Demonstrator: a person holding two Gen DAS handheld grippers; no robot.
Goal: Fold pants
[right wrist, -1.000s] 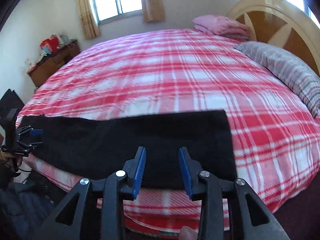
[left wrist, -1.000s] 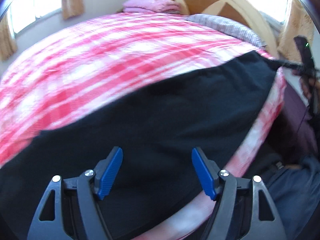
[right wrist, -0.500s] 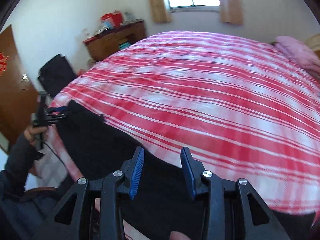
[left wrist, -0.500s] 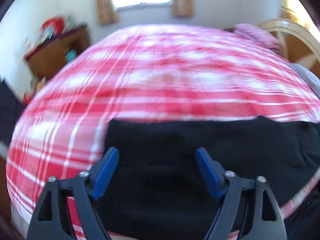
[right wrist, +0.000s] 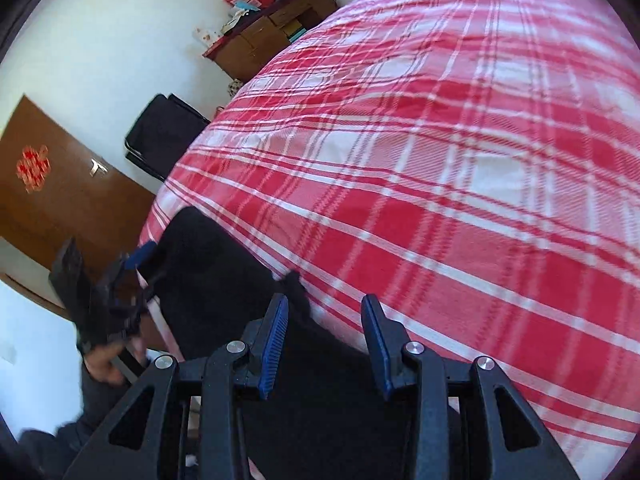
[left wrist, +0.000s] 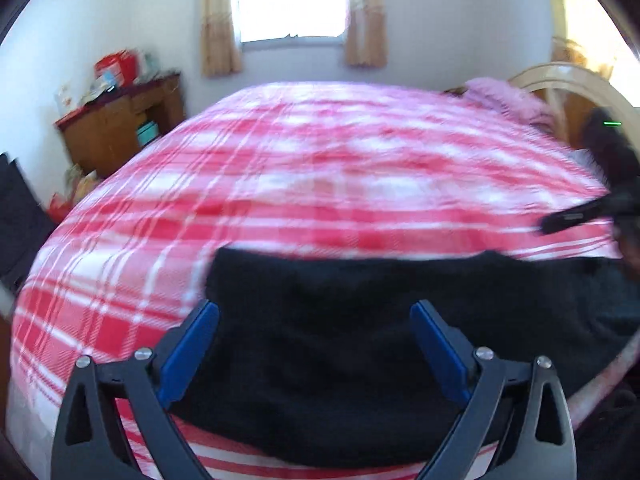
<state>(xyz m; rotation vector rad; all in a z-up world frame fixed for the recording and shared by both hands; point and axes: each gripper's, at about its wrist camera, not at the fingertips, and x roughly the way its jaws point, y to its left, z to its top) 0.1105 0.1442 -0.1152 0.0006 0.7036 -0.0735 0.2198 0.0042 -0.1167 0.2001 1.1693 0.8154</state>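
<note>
Black pants lie flat along the near edge of a red and white plaid bed. My left gripper hovers open over the pants' left end, holding nothing. In the right wrist view the pants run from the lower middle to the left edge of the bed. My right gripper is open just above the pants' far edge, empty. The left gripper shows there at the pants' other end. The right gripper shows blurred at the right of the left wrist view.
A wooden dresser with clutter stands by the far left wall, under a curtained window. A pink pillow and wooden headboard are at the right. A black chair and brown door stand left of the bed.
Both wrist cameras have swung leftward. The left gripper now faces the window over the pants' left end. The right gripper has turned toward the door side. Both stayed open.
</note>
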